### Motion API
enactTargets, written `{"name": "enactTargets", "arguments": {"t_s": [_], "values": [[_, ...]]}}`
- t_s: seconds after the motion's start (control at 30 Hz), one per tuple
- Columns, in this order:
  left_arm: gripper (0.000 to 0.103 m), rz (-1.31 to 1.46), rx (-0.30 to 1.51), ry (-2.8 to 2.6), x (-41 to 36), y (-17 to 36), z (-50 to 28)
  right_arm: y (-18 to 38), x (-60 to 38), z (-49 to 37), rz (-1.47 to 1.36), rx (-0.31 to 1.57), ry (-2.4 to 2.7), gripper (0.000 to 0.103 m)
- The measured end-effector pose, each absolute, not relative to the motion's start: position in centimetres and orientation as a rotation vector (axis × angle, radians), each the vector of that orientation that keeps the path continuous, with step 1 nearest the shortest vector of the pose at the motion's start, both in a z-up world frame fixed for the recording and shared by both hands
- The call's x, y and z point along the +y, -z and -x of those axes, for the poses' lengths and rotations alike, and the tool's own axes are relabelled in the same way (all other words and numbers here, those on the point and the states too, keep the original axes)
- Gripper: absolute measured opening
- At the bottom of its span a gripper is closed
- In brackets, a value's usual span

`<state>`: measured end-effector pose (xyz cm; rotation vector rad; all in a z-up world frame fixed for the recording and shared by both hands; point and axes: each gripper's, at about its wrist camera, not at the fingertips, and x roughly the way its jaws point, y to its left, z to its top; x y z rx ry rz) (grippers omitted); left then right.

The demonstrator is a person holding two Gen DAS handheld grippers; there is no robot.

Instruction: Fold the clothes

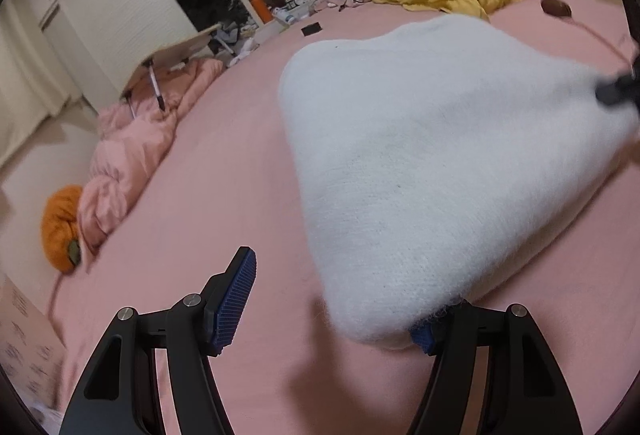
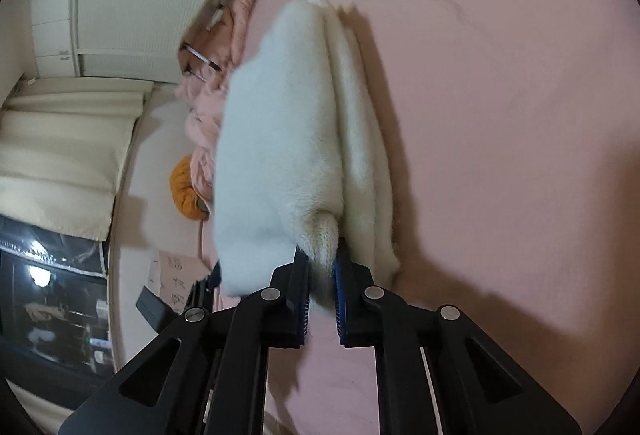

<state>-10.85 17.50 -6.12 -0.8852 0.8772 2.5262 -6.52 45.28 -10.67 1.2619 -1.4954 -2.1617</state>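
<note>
A fluffy white knitted sweater [image 2: 288, 139], partly folded, is seen lifted off the pink bed sheet [image 2: 500, 115] near its left edge, one bunched corner clamped between the closed pads of the right gripper [image 2: 321, 289]; the left gripper [image 1: 336, 303] is held wide apart, fabric draped over its right finger but not pinched; the thin hold could be lost on the slippery knit, and the stacked layers may be dragged askew; handwritten characters are visible on a pink sheet of paper [image 2: 173, 275] beside the bed, too blurred to be read
</note>
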Motion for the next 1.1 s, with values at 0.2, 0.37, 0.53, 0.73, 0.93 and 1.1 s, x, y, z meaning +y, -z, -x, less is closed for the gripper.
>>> {"name": "enactTargets", "arguments": {"t_s": [0.2,0.37,0.53,0.73,0.93,1.1], "values": [[0.068,0.85,0.957,-2.507,18.0,5.9,10.3,9.5,46.6,5.3,-1.304,-1.537,2.231,0.048],[0.068,0.85,0.972,-2.493,18.2,6.0,10.2,5.7,50.5,4.8,-1.099,-1.621,2.409,0.087],[0.068,0.864,0.964,-2.494,18.5,6.1,10.3,3.7,52.1,12.6,-1.016,-1.454,2.319,0.087],[0.068,0.885,0.938,-2.494,18.5,6.4,10.4,4.9,51.9,20.9,-1.051,-1.374,2.262,0.08],[0.068,0.917,0.882,-2.497,18.2,6.5,10.8,7.3,51.3,23.0,-1.201,-1.317,2.27,0.046],[0.068,0.919,0.873,-2.492,18.1,6.6,10.8,5.5,49.8,23.4,-1.225,-1.162,2.253,0.015]]}}
